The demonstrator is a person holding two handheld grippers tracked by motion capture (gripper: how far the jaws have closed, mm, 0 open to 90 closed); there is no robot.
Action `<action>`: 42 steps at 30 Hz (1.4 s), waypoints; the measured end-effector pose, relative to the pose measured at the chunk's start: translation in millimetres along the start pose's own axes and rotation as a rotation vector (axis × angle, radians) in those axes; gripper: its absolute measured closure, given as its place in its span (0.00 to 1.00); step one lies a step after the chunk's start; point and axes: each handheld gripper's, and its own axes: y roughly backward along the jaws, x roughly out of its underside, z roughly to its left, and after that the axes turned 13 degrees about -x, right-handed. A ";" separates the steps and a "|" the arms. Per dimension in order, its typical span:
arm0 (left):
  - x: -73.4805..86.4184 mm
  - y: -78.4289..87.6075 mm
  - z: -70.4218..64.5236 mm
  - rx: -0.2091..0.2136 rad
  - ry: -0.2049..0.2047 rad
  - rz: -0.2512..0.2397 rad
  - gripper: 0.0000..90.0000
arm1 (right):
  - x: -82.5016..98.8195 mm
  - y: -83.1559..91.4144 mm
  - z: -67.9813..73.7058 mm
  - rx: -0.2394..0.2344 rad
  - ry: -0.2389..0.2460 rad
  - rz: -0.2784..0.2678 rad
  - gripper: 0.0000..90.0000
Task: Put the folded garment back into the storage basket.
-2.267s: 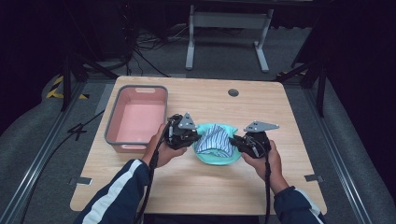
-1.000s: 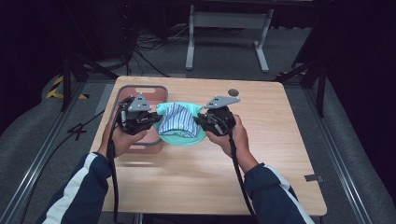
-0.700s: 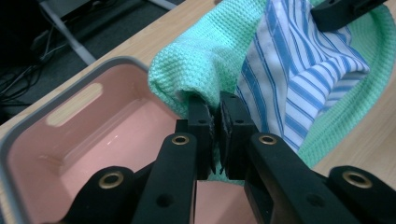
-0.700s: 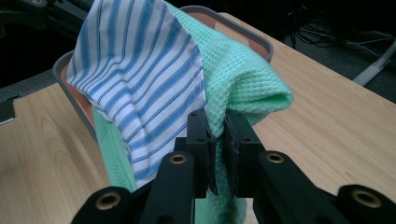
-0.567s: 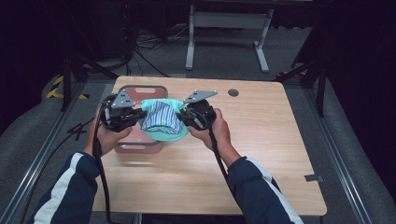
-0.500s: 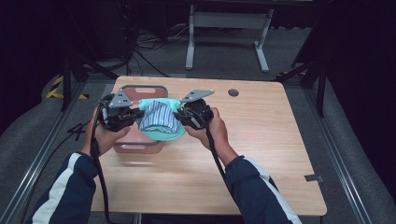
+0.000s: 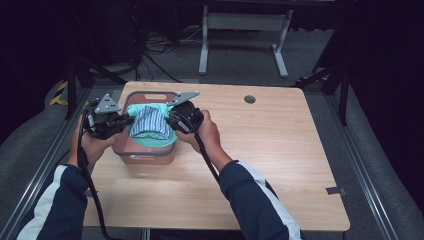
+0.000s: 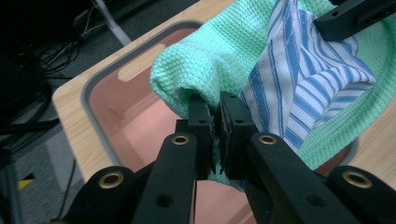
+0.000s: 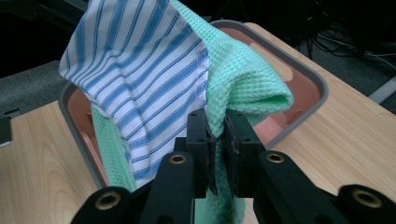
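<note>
Green waffle towel (image 7: 150, 141) with a blue-striped cloth (image 7: 150, 122) draped on top, hanging right over the pink bin (image 7: 145, 156) at the table's (image 7: 280, 150) left side. Left gripper (image 7: 126, 120) clamped on one towel edge, right gripper (image 7: 172, 120) pinching the opposite edge. Both cloths stretched between them, sagging into the bin.

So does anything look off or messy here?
Nothing looks damaged or spilled. The green cloth, with a striped cloth bunched on it, hangs between the left gripper and right gripper above the pink bin, one edge drooping over the bin's rim.
</note>
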 end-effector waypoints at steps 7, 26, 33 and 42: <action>10.0 -7.0 8.4 -0.018 0.006 0.017 0.94 | -5.3 -20.4 1.5 -0.014 0.001 0.016 0.90; 30.0 -36.0 7.0 -0.014 0.023 0.071 0.94 | 5.3 -63.6 -2.8 -0.033 -0.007 0.091 0.90; 34.2 -43.6 2.6 -0.015 0.021 0.083 0.94 | 15.3 -69.9 -9.0 -0.036 -0.025 0.117 0.89; 36.2 -54.7 -3.5 -0.019 0.023 0.094 0.93 | 17.5 -72.0 -12.3 -0.034 -0.032 0.121 0.88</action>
